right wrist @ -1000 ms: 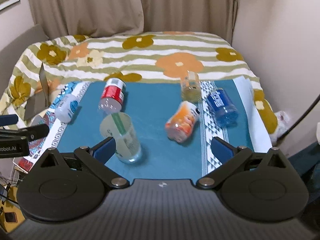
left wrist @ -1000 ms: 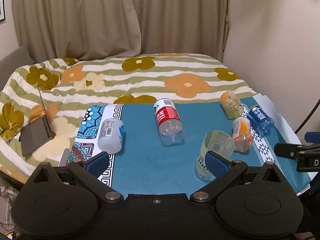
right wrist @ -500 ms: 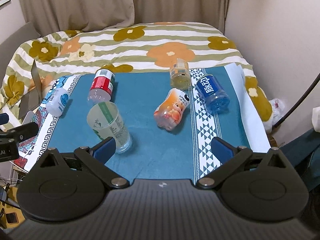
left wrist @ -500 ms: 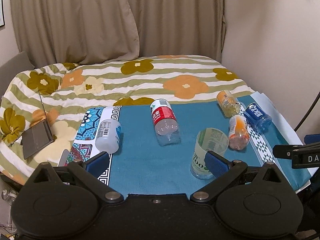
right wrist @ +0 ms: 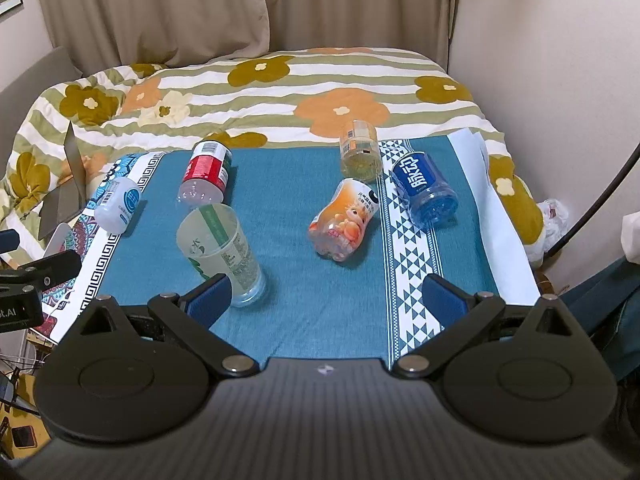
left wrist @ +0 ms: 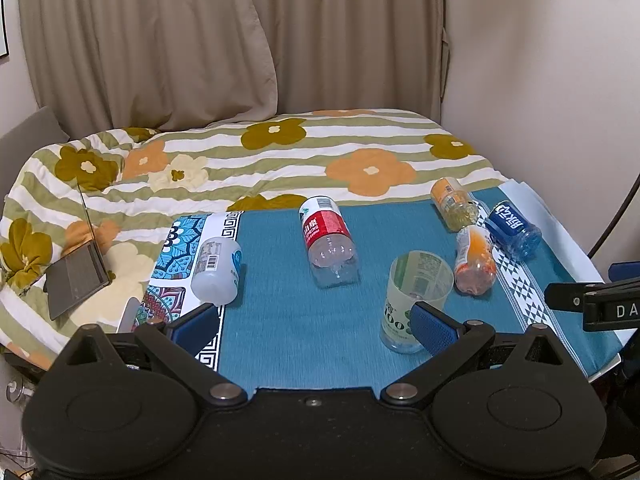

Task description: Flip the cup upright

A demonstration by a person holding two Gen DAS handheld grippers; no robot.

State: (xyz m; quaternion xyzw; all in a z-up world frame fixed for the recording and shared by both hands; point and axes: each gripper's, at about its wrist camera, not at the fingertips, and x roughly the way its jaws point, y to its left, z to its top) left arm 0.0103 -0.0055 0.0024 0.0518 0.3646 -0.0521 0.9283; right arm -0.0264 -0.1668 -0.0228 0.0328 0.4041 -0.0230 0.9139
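Both wrist views look down across the blue tablecloth (left wrist: 288, 320) toward the curtains (right wrist: 160, 8), sharing the tabletop.

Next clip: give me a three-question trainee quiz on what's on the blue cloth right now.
1. True or false: the cup stands with its mouth up.
2. How many bottles lie on their sides on the cloth?
3. Which bottle lies nearest the cup: A red-label bottle, B blue bottle, C white bottle?

Key: 1 true; 2 five; 3 A. Both the left gripper and right gripper are open.
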